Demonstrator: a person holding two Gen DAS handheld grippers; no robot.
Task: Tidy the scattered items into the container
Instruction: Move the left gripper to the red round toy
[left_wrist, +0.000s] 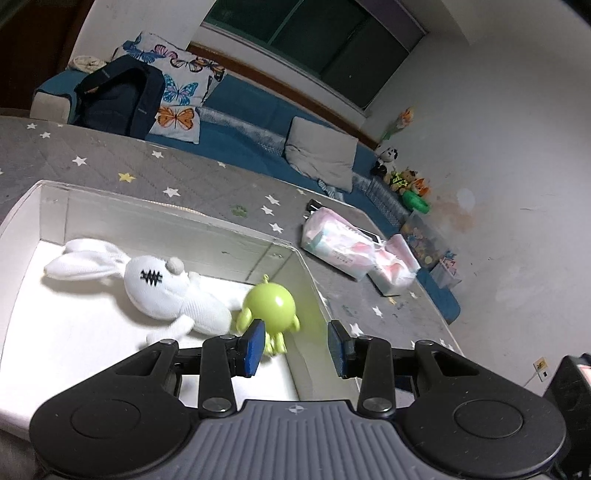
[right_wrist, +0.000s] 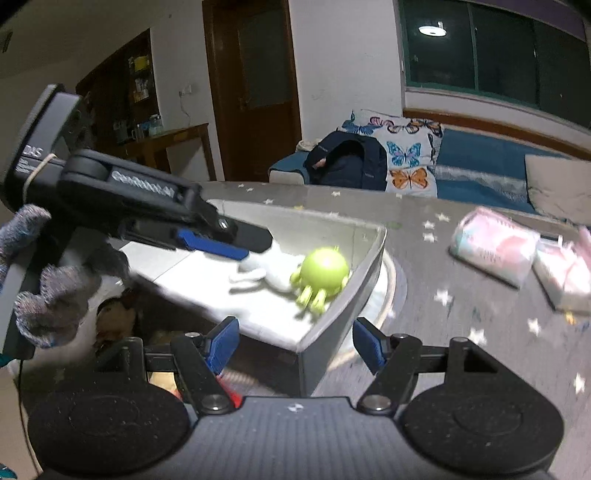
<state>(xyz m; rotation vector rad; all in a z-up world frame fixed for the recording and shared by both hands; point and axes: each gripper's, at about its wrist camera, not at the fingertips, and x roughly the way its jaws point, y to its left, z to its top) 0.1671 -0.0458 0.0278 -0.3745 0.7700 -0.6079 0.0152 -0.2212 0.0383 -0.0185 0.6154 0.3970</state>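
The white plush rabbit (left_wrist: 159, 291) and green octopus toy (left_wrist: 271, 304) lie inside the white box (left_wrist: 22, 221); left gripper (left_wrist: 297, 345) and right gripper (right_wrist: 295, 343) jaws stand wide, empty; tissue packs (left_wrist: 340, 247) lie on the star-patterned tabletop (left_wrist: 110, 158).

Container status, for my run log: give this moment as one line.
container: white rabbit, green toy inside | tissue packs outside on mat | left claw open, empty | right claw open, empty

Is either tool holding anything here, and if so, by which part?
Nothing is held. The left tool and right tool are both open and empty; the green toy lies in the box.
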